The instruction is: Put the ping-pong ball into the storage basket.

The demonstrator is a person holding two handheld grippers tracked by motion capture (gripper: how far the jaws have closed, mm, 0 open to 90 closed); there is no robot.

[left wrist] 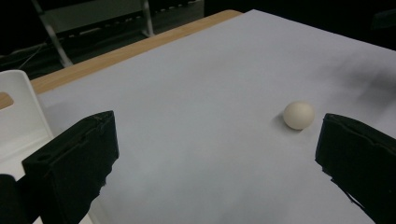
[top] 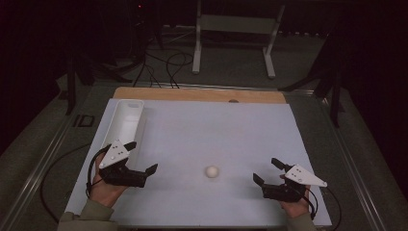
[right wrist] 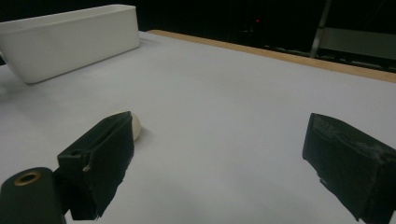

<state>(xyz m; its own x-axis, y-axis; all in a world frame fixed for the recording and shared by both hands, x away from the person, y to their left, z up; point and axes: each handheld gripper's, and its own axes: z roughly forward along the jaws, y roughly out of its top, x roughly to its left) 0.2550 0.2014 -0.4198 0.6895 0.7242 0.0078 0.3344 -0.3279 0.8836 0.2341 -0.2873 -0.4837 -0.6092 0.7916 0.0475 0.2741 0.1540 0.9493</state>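
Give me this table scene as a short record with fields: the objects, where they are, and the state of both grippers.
surface: white table top with a wooden strip along the far edge
ball: small white ball, lying on the table between the two grippers, touched by neither
bin: long white bin, far left of the table, just beyond the left gripper
left gripper: left gripper open, holding nothing
right gripper: right gripper open, holding nothing

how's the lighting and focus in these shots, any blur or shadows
High view: dim, dark surround, the lit table bright, the ball slightly soft. Left gripper view: ball fairly sharp with a small shadow at its base, near jaws blurred, a dark smudge of shadow at upper right. Right gripper view: tray evenly lit, jaws soft.
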